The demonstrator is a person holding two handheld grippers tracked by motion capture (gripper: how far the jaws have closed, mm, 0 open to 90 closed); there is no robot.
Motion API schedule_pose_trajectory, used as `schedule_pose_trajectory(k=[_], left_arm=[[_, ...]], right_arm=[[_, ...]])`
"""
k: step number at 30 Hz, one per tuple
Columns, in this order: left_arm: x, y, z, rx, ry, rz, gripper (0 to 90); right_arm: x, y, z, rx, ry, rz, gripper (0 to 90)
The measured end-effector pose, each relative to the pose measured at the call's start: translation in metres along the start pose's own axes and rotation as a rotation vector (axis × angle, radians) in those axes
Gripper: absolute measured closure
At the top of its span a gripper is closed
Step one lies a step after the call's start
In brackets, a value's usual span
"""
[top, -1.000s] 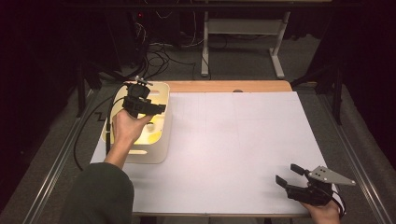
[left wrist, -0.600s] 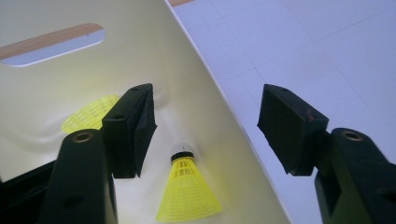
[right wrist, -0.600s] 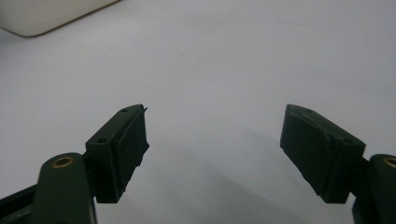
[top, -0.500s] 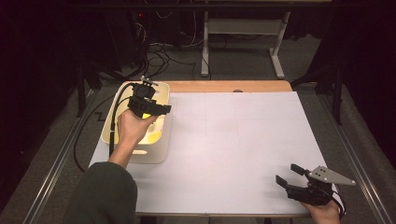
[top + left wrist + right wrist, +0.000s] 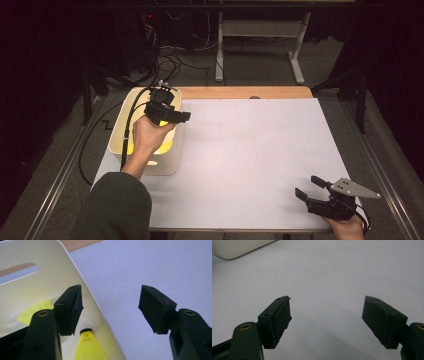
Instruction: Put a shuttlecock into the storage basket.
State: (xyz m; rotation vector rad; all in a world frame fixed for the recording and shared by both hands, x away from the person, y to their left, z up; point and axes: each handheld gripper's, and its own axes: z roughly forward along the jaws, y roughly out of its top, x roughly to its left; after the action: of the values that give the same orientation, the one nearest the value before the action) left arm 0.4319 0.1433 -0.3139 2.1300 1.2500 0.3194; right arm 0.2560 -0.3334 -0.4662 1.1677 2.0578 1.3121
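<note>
Compared with a second ago: left claw (image 5: 172,116) shifted slightly toward the far right corner of the tub (image 5: 150,165), now hanging over its right rim; right claw (image 5: 312,189) unmoved at the near right corner of the surface (image 5: 260,150). In the left gripper view, left claw (image 5: 110,307) spread wide with nothing between the jaws, one jaw over the inside of the cream tub (image 5: 45,282), the other over the white sheet outside it. Below the inner jaw, a yellow shuttlecock (image 5: 87,346) lying in the tub close against the wall, cork end pointing up in that view; a second yellow shuttlecock (image 5: 33,311) farther in, partly hidden behind the jaw. Neither touched by the claw. An oval handle slot cut through the far wall of the tub. In the right gripper view, right claw (image 5: 327,320) also wide apart and empty, held low over bare white sheet, a corner of the tub (image 5: 239,248) at the top left. Surface covered with white paper, a strip of wood (image 5: 240,92) bare along the far edge, tub set at the left side. Beyond, a dark room with grey carpet, a tangle of cables (image 5: 165,60) on the floor and the white legs of another desk (image 5: 260,30).
</note>
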Motion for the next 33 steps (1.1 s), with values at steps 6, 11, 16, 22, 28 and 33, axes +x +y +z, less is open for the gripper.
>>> schedule_pose_trajectory(k=[6,11,16,22,28,33], left_arm=[[-0.005,0.002,0.003,0.002,-0.007,0.007,36.6],[-0.009,0.003,0.004,-0.001,-0.02,0.004,36.3],[-0.014,0.005,0.005,-0.001,-0.025,0.011,36.3],[-0.018,0.006,0.009,0.008,-0.034,0.017,37.1],[-0.022,0.008,0.011,0.003,-0.044,0.018,37.5],[-0.027,0.01,0.014,0.004,-0.051,0.029,37.7]], right_arm=[[0.0,0.0,0.0,0.0,0.0,-0.001,23.3],[0.0,0.0,0.0,-0.001,0.001,-0.003,23.3],[0.0,0.0,0.0,-0.002,0.0,-0.002,23.3],[0.001,0.0,0.0,-0.002,0.0,-0.001,23.3],[0.0,0.0,-0.001,-0.003,-0.001,0.001,23.3],[0.0,0.0,0.0,-0.001,-0.002,0.001,23.3]])
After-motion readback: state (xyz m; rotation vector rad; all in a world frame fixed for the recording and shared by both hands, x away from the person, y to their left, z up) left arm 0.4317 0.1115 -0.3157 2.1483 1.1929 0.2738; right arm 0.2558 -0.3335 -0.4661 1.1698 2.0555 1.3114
